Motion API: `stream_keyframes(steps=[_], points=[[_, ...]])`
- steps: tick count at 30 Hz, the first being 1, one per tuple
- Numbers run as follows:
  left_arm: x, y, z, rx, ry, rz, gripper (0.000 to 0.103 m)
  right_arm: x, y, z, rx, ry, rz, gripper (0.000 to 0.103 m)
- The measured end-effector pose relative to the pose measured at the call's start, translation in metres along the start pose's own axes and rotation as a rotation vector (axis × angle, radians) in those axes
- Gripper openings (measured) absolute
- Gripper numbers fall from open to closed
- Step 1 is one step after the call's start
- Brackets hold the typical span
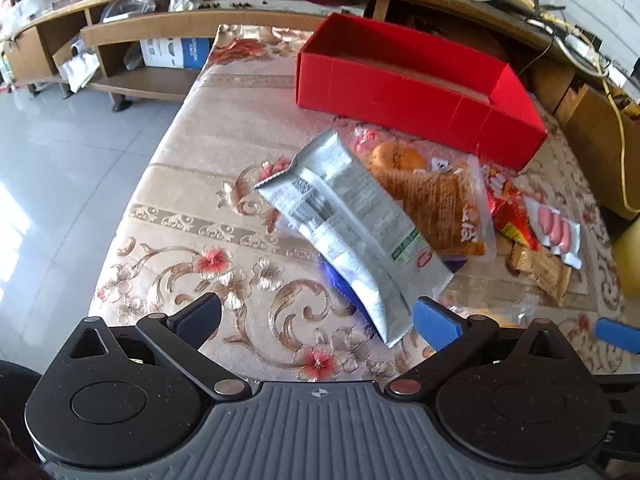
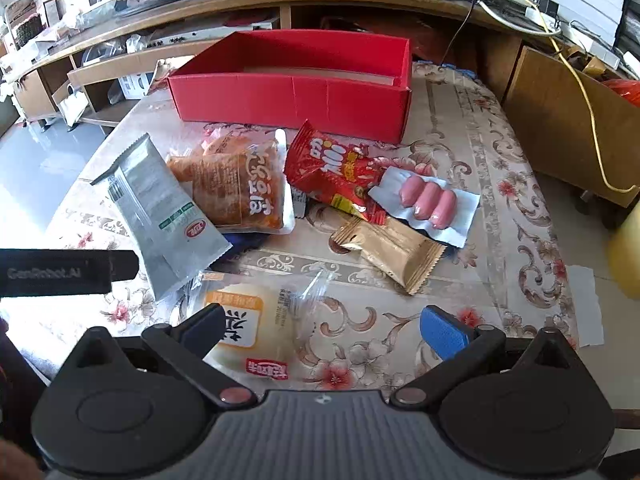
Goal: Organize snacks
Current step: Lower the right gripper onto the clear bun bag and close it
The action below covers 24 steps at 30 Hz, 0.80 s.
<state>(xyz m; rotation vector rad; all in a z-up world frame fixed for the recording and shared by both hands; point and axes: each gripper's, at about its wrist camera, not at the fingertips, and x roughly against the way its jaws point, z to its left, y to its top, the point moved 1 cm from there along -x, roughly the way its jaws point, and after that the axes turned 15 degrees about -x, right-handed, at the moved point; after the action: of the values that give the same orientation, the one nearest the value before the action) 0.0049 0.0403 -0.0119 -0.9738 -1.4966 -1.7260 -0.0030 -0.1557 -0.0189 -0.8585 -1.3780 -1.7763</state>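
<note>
A red open box [image 1: 400, 92] [image 2: 296, 96] stands at the far side of the flowered table. In front of it lie snacks: a silver packet [image 1: 348, 224] [image 2: 160, 208], an orange bread pack [image 1: 436, 204] [image 2: 240, 188], a red snack bag [image 2: 336, 172] [image 1: 512, 216], a sausage pack [image 2: 428, 200] [image 1: 556, 228], a tan wrapper [image 2: 392, 252] [image 1: 540, 268] and a pale bun pack [image 2: 248, 324]. My left gripper [image 1: 316, 320] is open just short of the silver packet's near end. My right gripper [image 2: 320, 332] is open, its left finger over the bun pack.
Behind the table runs a long wooden TV stand [image 2: 280, 4] with shelves, cables and clutter. Grey tiled floor [image 1: 52, 168] lies to the left. A cardboard box [image 2: 560, 120] sits at the right. The left gripper's black body [image 2: 64, 272] juts in from the left of the right wrist view.
</note>
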Motion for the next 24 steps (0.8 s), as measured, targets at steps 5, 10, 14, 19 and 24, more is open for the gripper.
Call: stream_keyframes(steps=[5,10,14,19,24], points=[[-0.010,-0.001,0.008,0.026,-0.034,0.014,0.103,-0.012,-0.002,0.019,0.048,0.010,0.026,0.103],[-0.012,0.001,0.013,0.060,-0.079,0.021,0.103,-0.037,-0.007,0.035,0.073,0.026,0.087,0.103],[-0.015,0.000,0.014,0.066,-0.093,0.032,0.103,-0.050,-0.010,0.041,0.089,0.027,0.118,0.103],[-0.015,0.001,0.014,0.081,-0.107,0.033,0.103,-0.058,-0.014,0.041,0.082,0.038,0.124,0.103],[-0.015,0.001,0.012,0.070,-0.102,0.032,0.103,-0.058,-0.012,0.036,0.086,0.062,0.132,0.103]])
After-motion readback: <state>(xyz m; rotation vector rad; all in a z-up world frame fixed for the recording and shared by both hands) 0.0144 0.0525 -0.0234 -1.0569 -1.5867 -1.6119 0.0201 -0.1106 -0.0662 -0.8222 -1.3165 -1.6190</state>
